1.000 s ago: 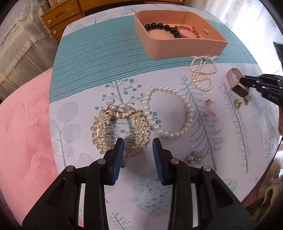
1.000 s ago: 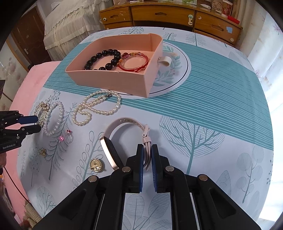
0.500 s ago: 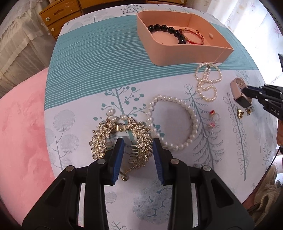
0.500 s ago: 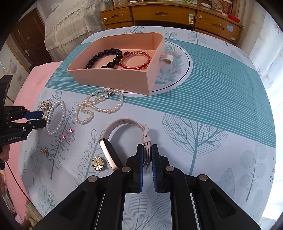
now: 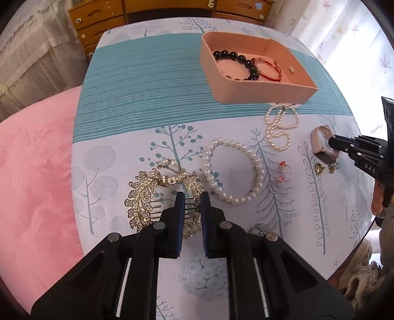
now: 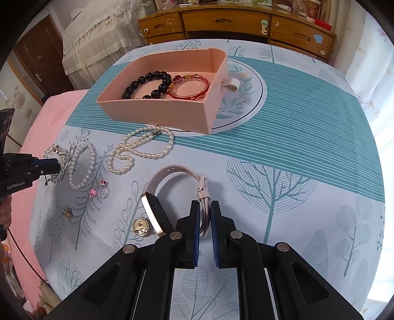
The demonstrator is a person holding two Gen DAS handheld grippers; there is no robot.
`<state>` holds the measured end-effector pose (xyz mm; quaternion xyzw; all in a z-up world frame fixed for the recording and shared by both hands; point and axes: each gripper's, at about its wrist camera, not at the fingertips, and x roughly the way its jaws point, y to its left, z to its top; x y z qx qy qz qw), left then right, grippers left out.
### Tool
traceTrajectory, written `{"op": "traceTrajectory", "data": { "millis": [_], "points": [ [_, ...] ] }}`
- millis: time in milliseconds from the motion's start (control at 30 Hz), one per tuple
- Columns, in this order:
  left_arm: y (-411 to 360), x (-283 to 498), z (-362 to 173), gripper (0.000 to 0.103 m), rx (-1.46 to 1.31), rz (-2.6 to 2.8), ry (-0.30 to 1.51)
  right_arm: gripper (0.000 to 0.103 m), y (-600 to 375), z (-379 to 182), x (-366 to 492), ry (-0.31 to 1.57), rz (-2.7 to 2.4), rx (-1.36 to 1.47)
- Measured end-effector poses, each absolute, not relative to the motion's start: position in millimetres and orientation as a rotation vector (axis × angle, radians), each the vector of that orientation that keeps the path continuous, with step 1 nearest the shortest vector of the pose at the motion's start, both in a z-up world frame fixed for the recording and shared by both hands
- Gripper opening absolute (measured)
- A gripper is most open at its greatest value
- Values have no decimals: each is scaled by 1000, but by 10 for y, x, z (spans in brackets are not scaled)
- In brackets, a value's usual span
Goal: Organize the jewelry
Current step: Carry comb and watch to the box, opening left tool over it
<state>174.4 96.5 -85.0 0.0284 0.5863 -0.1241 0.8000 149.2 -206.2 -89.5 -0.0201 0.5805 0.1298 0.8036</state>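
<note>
A gold rhinestone hair comb [image 5: 142, 197] lies at the near left of the tablecloth. My left gripper [image 5: 192, 197] is closing on it, pads against the comb's teeth and right leaf; it shows in the right wrist view too, the left gripper [image 6: 53, 166] holding the comb [image 6: 56, 155]. My right gripper [image 6: 205, 204] is shut on the strap of a pink watch [image 6: 152, 206]. The pink tray [image 6: 157, 113] holds a black bead bracelet [image 6: 147, 83] and a red bangle [image 6: 189, 88].
On the cloth lie a pearl bracelet [image 5: 258, 172], a pearl necklace [image 5: 278, 133], two pink-stone rings [image 6: 103, 183], a gold brooch [image 6: 140, 226] and a small flower piece [image 5: 258, 230]. A pink cushion [image 5: 37, 172] borders the table's left edge. A wooden dresser [image 6: 221, 22] stands behind.
The left jaws have narrowed from well apart onto the comb, and the left gripper has risen a little. The right gripper and the watch have stayed put.
</note>
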Motion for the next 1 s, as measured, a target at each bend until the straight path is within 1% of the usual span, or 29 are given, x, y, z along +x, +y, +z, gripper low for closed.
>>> {"op": "traceTrajectory", "data": {
  "millis": [333,567,700,1000],
  "points": [
    [615,1701,-195,10,123,-325,1121,9,-2020,-565,1448,1188,287,-29],
    [140,2059,120,10,147,-380,1057,9,-1985,-107,1606,1096,284,1],
    [-77,2477,95,10,75,-401,1072,9,-1998,65,1806,1056,244,42],
    [-373,3336,-306,10,-49,-356,1098,9,-2135,107,2190,1058,171,145]
  ]
}}
